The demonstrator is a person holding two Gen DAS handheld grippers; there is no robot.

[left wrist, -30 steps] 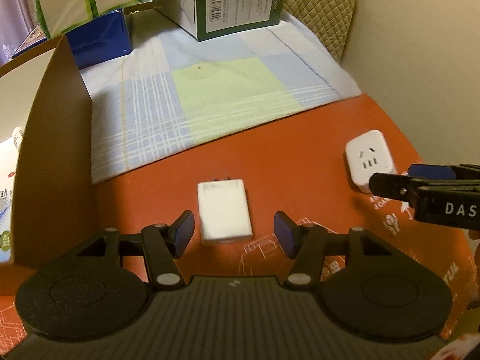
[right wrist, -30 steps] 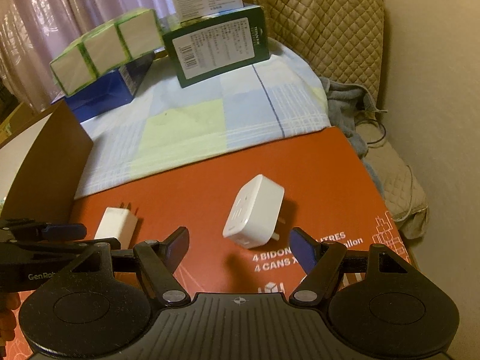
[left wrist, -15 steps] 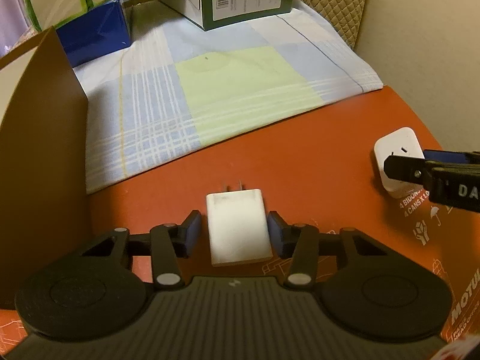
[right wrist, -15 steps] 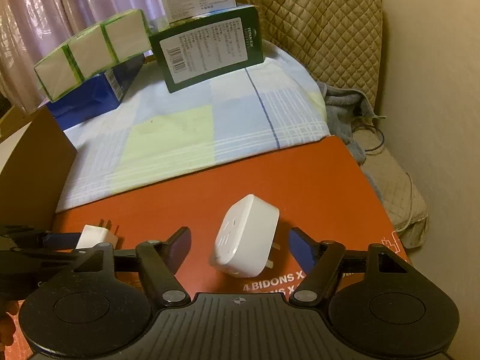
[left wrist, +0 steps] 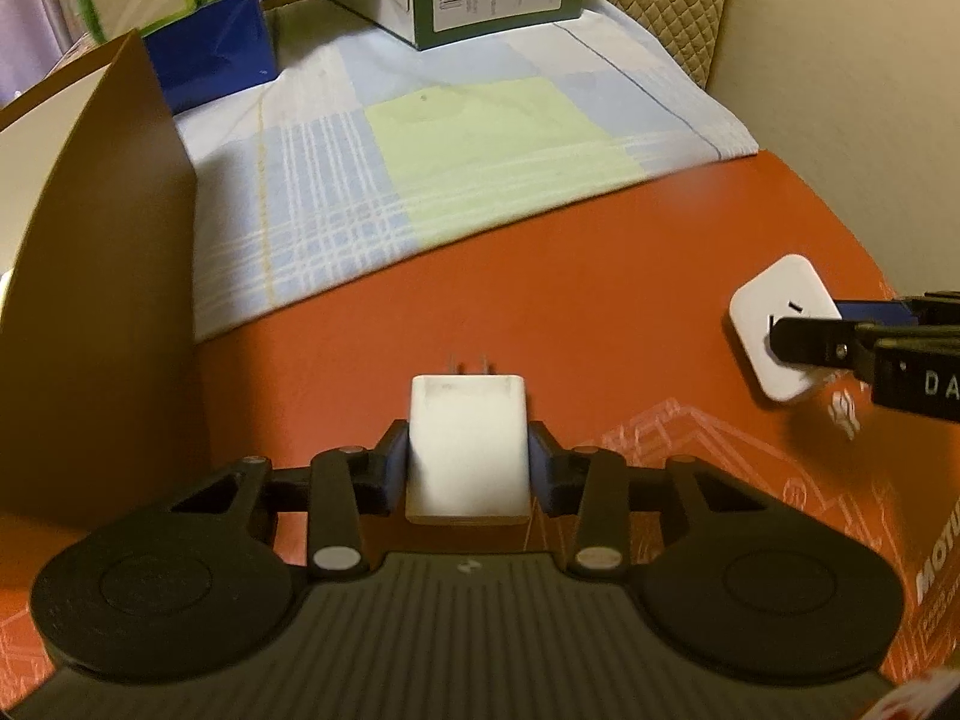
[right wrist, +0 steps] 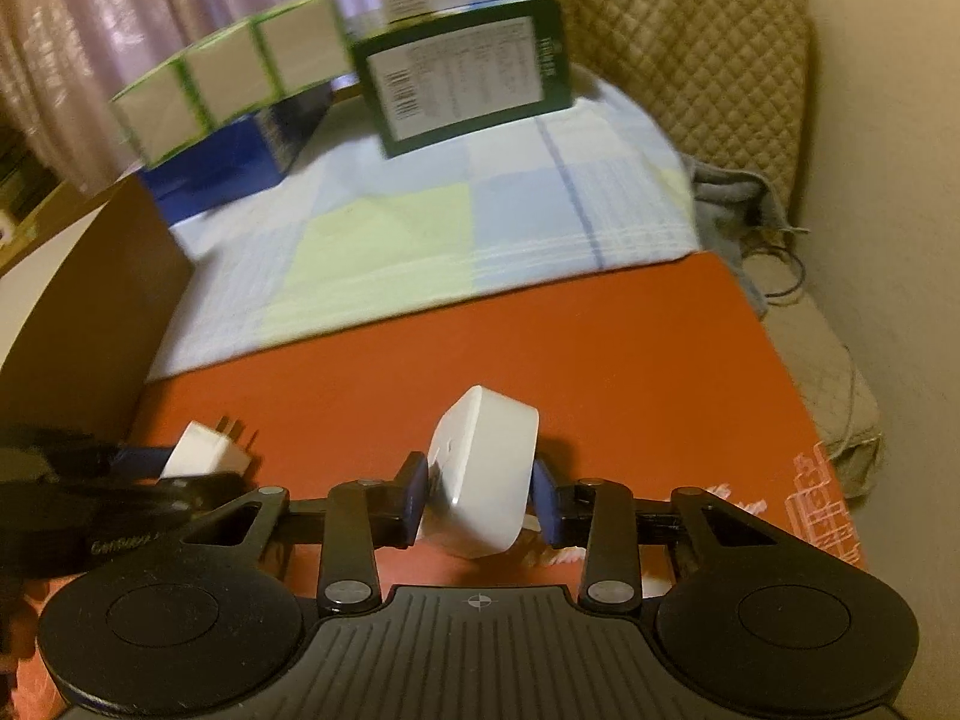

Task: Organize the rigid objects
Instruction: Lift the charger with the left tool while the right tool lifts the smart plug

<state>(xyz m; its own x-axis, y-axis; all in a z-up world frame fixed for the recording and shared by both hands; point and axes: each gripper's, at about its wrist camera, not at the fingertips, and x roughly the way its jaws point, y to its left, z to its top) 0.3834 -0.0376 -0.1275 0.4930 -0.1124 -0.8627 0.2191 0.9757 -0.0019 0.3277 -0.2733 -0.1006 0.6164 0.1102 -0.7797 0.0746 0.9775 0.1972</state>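
A flat white charger [left wrist: 467,450] with two prongs pointing away lies on the red board [left wrist: 600,312]. My left gripper [left wrist: 468,468] is shut on its sides. A white socket adapter [right wrist: 483,471] sits tilted between the blue pads of my right gripper [right wrist: 480,498], which is shut on it. The adapter also shows in the left wrist view [left wrist: 780,324] with the right gripper's fingers [left wrist: 840,348] around it. The charger shows in the right wrist view [right wrist: 204,450] at the left, inside the left gripper.
A brown cardboard wall [left wrist: 102,330] stands at the left. A checked cloth [left wrist: 456,150] lies beyond the board. A green box [right wrist: 468,84], a blue box [right wrist: 240,150] and a green-edged white pack [right wrist: 222,72] stand at the back. A beige wall [left wrist: 852,90] is at the right.
Both grippers moved forward over their objects and closed: the left on the charger, the right on the adapter, which now sits tilted between the pads.
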